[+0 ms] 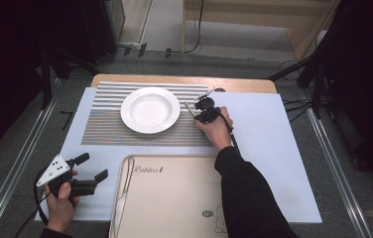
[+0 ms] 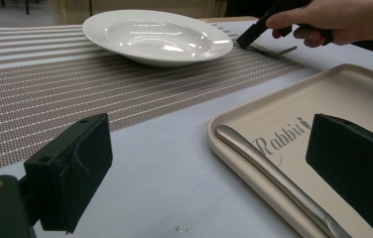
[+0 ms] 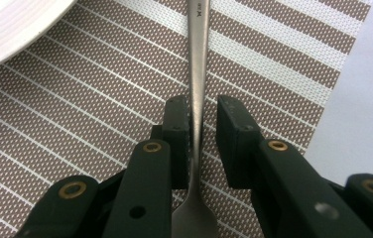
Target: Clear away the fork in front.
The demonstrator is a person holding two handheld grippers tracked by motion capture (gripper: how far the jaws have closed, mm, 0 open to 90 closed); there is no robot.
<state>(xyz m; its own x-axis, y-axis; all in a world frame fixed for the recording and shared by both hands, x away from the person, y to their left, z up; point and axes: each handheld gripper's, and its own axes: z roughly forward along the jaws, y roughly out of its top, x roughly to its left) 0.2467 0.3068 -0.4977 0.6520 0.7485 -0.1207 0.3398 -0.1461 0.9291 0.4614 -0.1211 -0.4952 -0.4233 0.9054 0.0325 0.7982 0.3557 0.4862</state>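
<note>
Flat, fork [image 3: 198,74] handle runs straight between jaws.

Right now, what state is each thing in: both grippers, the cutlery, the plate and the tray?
Right gripper: jaws slightly apart, astride the utensil, a gap showing on one side.
Utensil: flat on the striped placemat, right of the plate.
Left gripper: open, empty.
Plate: upright, empty.
Tray: one knife inside.

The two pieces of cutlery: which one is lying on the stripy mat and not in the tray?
The fork between the right gripper's jaws, on the striped placemat right of the white plate. The knife lies in the beige tray.
</note>
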